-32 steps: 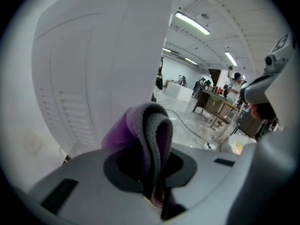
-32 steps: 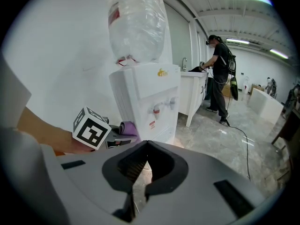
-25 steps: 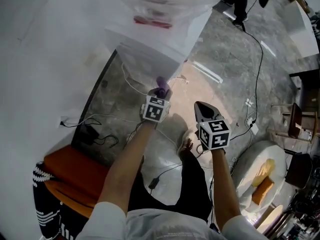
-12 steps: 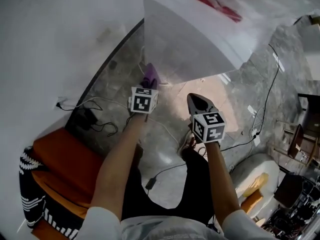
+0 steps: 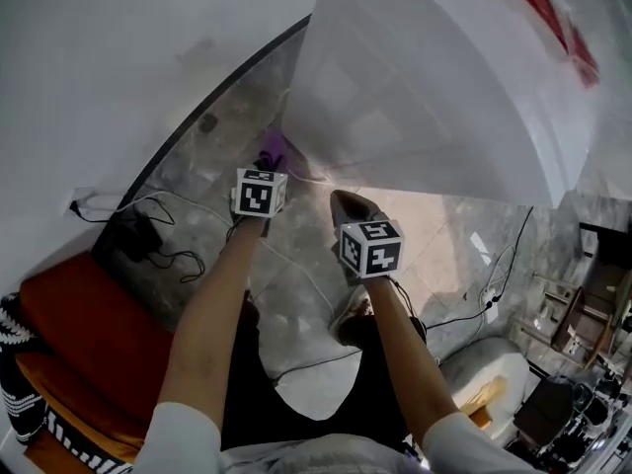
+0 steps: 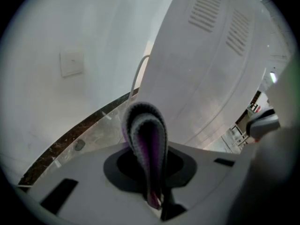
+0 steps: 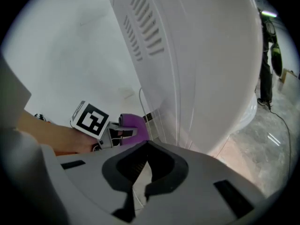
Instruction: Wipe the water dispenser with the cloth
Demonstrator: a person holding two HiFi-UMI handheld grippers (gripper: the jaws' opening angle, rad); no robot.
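Grey marbled floor (image 5: pixel 296 294) fills the head view, with a white wall (image 5: pixel 109 57) on the left and a dark skirting strip (image 5: pixel 212 102) along its foot. The water dispenser (image 5: pixel 425 87) stands upright at the far right, its white side panel facing the person. The left gripper (image 5: pixel 267 166) reaches toward the panel's low left corner with the purple cloth (image 5: pixel 275 148) at its tip. The right gripper (image 5: pixel 344 205) hangs nearer and further right, also pointing at the panel. Loose cables (image 5: pixel 158 255) lie near an orange seat (image 5: pixel 69 304) at the near left.

The left gripper view shows the cloth as a folded loop standing up out of the fingers (image 6: pixel 166 209), which are clenched on its lower end. The dispenser rises just ahead and to the right of the loop, with vent slots (image 6: pixel 206 8) high on its panel. I cannot tell whether the cloth touches it. A switch plate (image 6: pixel 71 62) sits on the wall to the left.

The right gripper view shows that gripper's fingers drawn almost together with only a slit between them, and nothing is held there. The dispenser's vented panel towers ahead and to the right. The left gripper and cloth lie to the left, beside the panel's base.

Judging by this, the left gripper is the nearer one. The wipe calls for pressing the loop rightward against the panel and stroking along its height.
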